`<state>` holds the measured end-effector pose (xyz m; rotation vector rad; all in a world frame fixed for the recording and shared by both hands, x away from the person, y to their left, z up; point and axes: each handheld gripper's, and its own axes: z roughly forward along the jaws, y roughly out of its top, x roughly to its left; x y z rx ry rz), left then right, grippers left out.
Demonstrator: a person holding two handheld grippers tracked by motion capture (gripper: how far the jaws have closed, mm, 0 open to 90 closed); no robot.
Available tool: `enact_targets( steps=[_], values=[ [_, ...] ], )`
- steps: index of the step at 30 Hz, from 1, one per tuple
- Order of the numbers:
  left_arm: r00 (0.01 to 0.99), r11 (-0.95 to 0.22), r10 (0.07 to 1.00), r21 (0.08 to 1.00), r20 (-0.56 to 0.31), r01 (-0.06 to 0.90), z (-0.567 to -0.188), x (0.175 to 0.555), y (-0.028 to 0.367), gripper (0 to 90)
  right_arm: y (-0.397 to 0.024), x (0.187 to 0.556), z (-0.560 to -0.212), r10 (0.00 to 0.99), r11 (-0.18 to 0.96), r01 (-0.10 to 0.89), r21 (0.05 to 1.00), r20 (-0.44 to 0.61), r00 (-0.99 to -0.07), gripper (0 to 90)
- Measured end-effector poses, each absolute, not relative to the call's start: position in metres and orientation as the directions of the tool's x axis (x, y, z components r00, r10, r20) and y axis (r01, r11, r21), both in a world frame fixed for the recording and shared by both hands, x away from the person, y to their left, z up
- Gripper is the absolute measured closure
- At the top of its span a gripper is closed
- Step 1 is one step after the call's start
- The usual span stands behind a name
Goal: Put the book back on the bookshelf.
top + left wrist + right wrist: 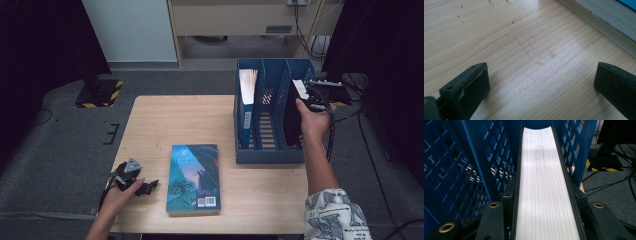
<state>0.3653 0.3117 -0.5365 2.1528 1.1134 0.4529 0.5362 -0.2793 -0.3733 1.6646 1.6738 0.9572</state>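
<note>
- While I hold the black book (544, 182) clamped in my right gripper (544, 220), it stands in the blue file rack's (270, 152) right-hand compartment.
- My left gripper (541, 85) rests on the table (499, 37), jaws apart, beside the teal book (193, 177).

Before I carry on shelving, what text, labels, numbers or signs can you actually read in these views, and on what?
No text can be read.
Teal book lying on the table: title lettering at the top and a barcode panel at the bottom, both too small to read.
Blue book in the blue file rack: marks on the spine, blurred.
Black-covered book held in the right gripper: bare page edges, no print.
</note>
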Motion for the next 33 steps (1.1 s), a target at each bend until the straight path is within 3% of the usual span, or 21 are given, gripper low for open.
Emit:
enact_targets(
  steps=[13,20,29,33],
  values=[
    [0.577,-0.417,0.817,0.694,0.003,0.587,-0.536,0.365,0.312,0.0,-0.278,0.530,-0.379,0.989,-0.084,0.544,0.835,0.134,-0.054,47.2],
    [0.577,-0.417,0.817,0.694,0.003,0.587,-0.536,0.365,0.312,0.0,-0.278,0.521,-0.381,0.969,-0.158,0.538,0.828,0.234,-0.074,38.9],
    [0.576,-0.416,0.818,0.695,0.003,0.587,-0.537,0.365,0.311,0.0,-0.287,0.507,-0.380,0.934,-0.243,0.509,0.826,0.341,-0.108,37.3],
    [0.575,-0.416,0.818,0.695,0.003,0.587,-0.537,0.365,0.311,0.0,-0.282,0.505,-0.378,0.932,-0.227,0.514,0.827,0.338,-0.133,35.6]
  ],
)
